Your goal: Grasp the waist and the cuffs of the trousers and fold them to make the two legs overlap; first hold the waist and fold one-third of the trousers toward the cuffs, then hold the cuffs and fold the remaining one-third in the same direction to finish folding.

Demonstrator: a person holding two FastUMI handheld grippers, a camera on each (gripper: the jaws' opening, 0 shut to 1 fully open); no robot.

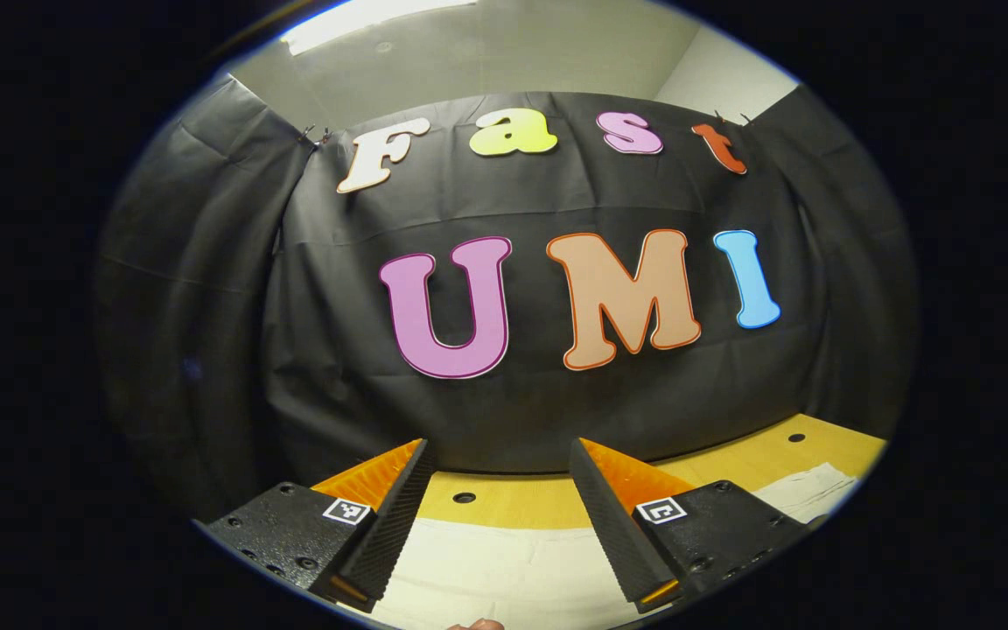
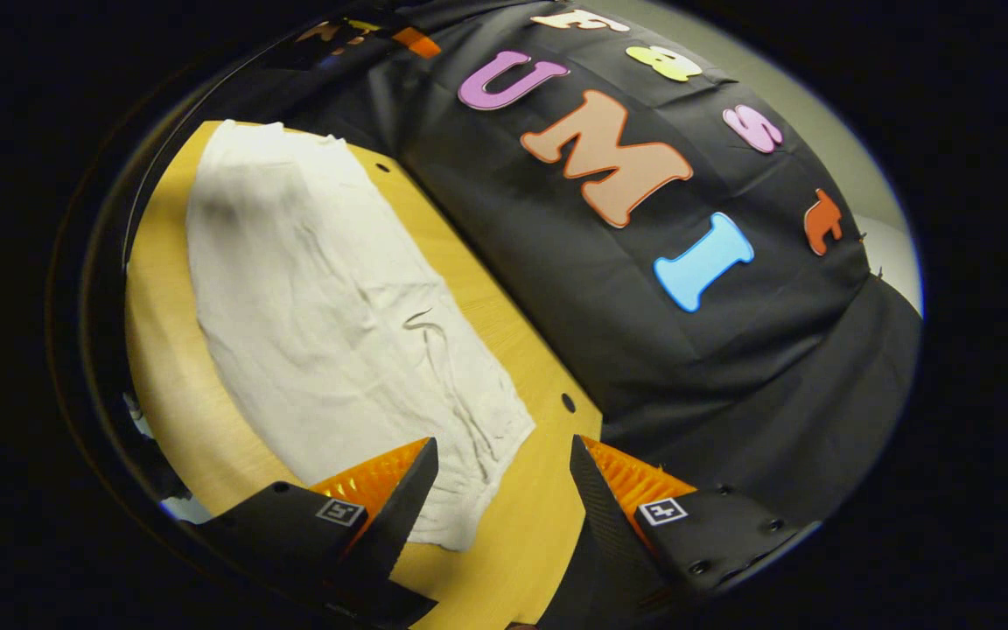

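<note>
Your left gripper (image 1: 499, 507) is wide open, holding nothing, above the white trousers (image 1: 486, 569). Your right gripper (image 2: 500, 499) is likewise wide open and empty, over the trousers' (image 2: 329, 315) near end. They lie flat along the yellow table (image 2: 513, 525), running toward the black cloth wall (image 2: 644, 350).

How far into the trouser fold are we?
Done: the trousers lie as one narrow strip on the table, so the legs look overlapped. In hand: nothing; the left gripper and the right gripper are open above the cloth. Left: both third-folds.
</note>
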